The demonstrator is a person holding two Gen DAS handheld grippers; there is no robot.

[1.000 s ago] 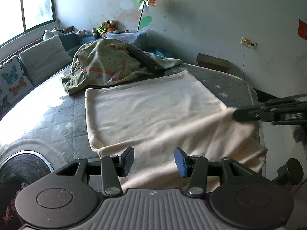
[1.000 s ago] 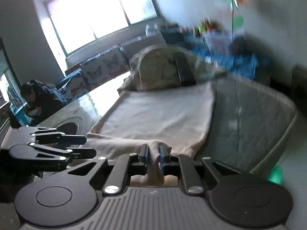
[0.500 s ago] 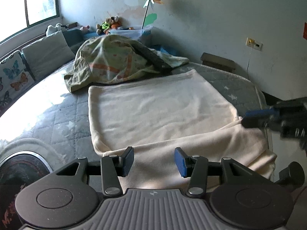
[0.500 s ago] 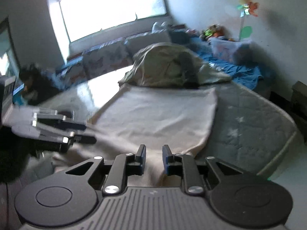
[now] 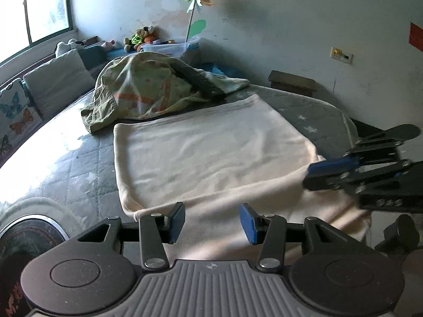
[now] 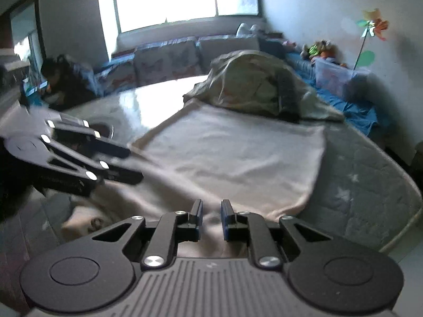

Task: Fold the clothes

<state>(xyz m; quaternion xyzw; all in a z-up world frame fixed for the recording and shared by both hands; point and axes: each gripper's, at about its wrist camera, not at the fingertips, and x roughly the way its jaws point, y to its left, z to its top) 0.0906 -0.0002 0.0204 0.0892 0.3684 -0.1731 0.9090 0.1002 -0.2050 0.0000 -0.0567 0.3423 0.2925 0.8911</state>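
A cream cloth (image 5: 211, 155) lies flat on the grey mattress (image 5: 87, 169), its near part hanging over the bed's front edge; it also shows in the right wrist view (image 6: 232, 153). My left gripper (image 5: 211, 222) is open and empty just above the cloth's near fold. My right gripper (image 6: 211, 219) is open with a narrow gap, over the cloth's near right part, nothing between the pads. It also shows at the right of the left wrist view (image 5: 312, 177), by the cloth's right corner.
A heap of patterned green bedding (image 5: 148, 92) lies behind the cloth. Pillows (image 5: 58, 82) line the back left. A plastic box (image 5: 171, 49) and soft toys stand at the wall. A person (image 6: 60, 82) sits at the far left. A round dark object (image 5: 29, 237) is near left.
My right gripper let go of the cloth's corner and opened a little, then drew back. The cloth settled on the bed. My left gripper stayed open and shifted slightly.
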